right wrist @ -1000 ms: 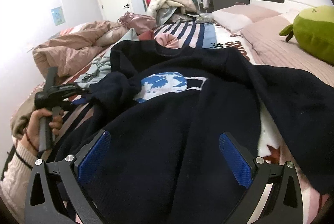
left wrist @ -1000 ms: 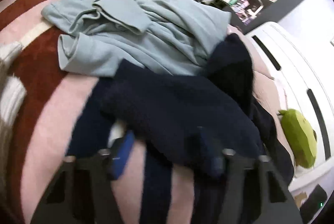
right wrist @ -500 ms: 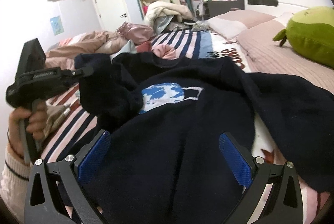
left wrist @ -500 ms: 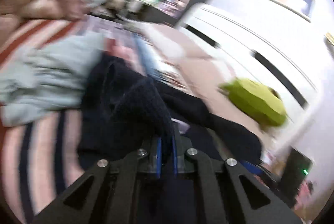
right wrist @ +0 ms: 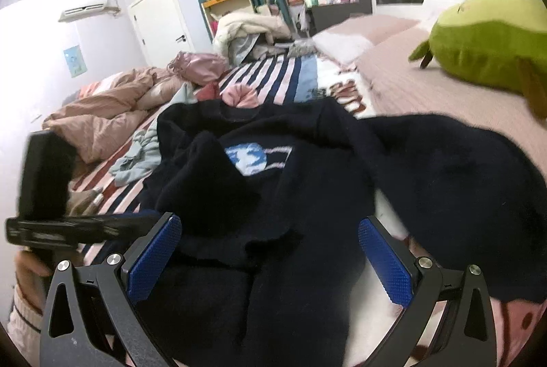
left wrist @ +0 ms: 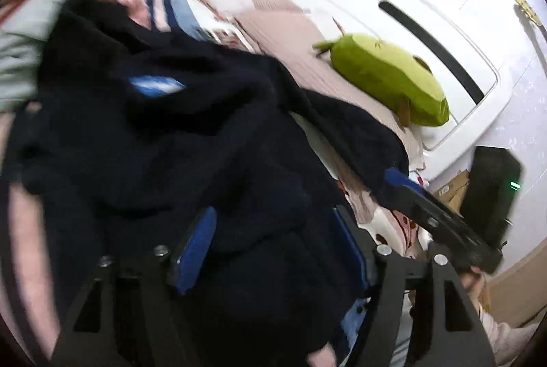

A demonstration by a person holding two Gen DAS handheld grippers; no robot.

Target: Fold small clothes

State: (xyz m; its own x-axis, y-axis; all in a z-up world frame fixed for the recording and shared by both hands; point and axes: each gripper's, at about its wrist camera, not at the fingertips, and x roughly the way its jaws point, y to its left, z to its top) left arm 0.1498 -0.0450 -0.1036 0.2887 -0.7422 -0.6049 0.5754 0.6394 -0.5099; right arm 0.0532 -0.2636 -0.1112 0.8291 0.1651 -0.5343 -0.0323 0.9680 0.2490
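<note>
A navy knit sweater (right wrist: 307, 182) with a blue and white chest patch (right wrist: 253, 157) lies on the striped bed. Its left sleeve (right wrist: 212, 182) is folded in over the body; the right sleeve (right wrist: 461, 168) spreads toward the pillow side. The sweater also fills the left wrist view (left wrist: 171, 145). My left gripper (left wrist: 273, 240) is open, its blue pads either side of loose navy fabric. My right gripper (right wrist: 270, 250) is open over the sweater's lower part. The right gripper also shows in the left wrist view (left wrist: 430, 213).
A green plush toy (right wrist: 485, 52) lies on the pink pillow area by the white headboard (left wrist: 376, 8). A light blue garment (right wrist: 136, 158) and a brown duvet (right wrist: 102, 114) lie at the left. A pink garment (right wrist: 239, 93) lies beyond the collar.
My left gripper carried the sleeve across onto the sweater body, then opened and let it go. My right gripper stayed open over the hem.
</note>
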